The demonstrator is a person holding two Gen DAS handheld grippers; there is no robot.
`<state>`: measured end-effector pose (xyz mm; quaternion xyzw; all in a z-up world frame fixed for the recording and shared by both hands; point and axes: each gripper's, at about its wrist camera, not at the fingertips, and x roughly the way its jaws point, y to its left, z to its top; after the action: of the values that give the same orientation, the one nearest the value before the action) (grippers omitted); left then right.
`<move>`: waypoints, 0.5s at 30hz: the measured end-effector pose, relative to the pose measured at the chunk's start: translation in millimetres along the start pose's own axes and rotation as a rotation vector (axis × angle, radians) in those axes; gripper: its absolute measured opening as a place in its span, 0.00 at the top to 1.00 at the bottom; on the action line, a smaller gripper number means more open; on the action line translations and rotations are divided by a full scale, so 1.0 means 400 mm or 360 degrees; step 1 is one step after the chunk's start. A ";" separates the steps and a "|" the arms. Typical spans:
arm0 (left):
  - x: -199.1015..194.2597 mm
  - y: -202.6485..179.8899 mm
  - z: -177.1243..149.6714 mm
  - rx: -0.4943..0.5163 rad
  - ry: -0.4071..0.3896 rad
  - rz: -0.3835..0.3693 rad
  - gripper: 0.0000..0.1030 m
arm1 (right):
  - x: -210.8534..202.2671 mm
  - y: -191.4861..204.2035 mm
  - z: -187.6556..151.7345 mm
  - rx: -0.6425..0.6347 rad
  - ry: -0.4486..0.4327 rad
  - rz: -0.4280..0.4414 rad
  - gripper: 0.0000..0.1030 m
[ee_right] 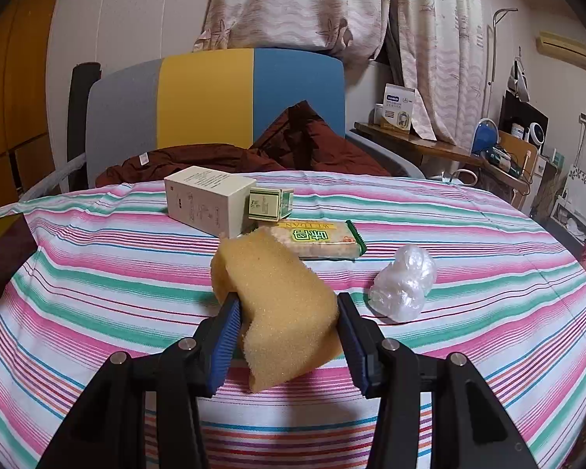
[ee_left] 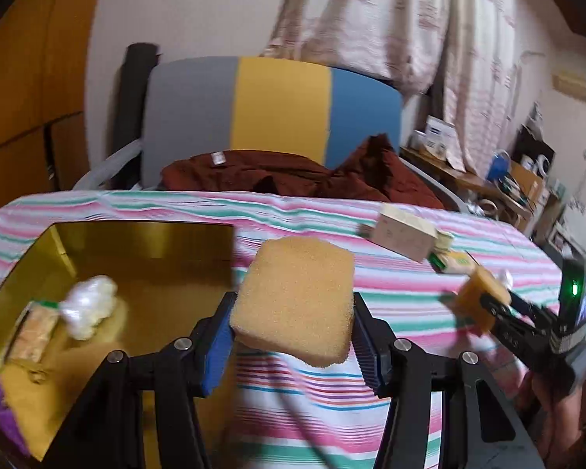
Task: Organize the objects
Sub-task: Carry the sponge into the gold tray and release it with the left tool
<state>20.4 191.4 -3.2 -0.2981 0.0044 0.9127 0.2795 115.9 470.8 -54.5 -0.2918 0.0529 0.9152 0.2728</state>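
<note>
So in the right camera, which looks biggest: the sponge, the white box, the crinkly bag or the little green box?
1. sponge, though it is nearest the camera
2. white box
3. crinkly plastic bag
4. little green box

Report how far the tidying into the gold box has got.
Done: a snack pack and a plastic wad lie in the gold box. In hand: each gripper, left and right, clamps a yellow sponge. Left: white carton, green box, wafer pack, plastic ball.
</note>
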 end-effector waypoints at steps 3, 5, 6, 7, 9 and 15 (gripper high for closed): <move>-0.014 0.090 0.034 -0.0106 0.0031 0.0043 0.46 | 0.003 0.008 0.001 -0.0023 0.0005 -0.0005 0.53; -0.020 0.156 0.057 -0.0185 0.0057 0.0065 0.46 | 0.004 0.014 0.001 -0.0041 0.0010 -0.0008 0.53; -0.025 0.190 0.067 -0.0231 0.0054 0.0091 0.46 | 0.006 0.018 0.001 -0.0052 0.0014 -0.0012 0.53; -0.029 0.216 0.075 -0.0266 0.0053 0.0114 0.45 | 0.007 0.022 0.001 -0.0063 0.0018 -0.0016 0.53; -0.040 0.281 0.092 -0.0348 0.0045 0.0158 0.45 | 0.010 0.028 0.000 -0.0079 0.0024 -0.0020 0.53; -0.021 0.440 0.125 -0.0454 0.0118 0.0306 0.45 | 0.014 0.033 -0.002 -0.0095 0.0038 -0.0023 0.53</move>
<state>-91.5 47.3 14.5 -0.3664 -0.0863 0.9150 0.1454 105.4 461.9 -59.1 -0.3111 0.0267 0.9108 0.2701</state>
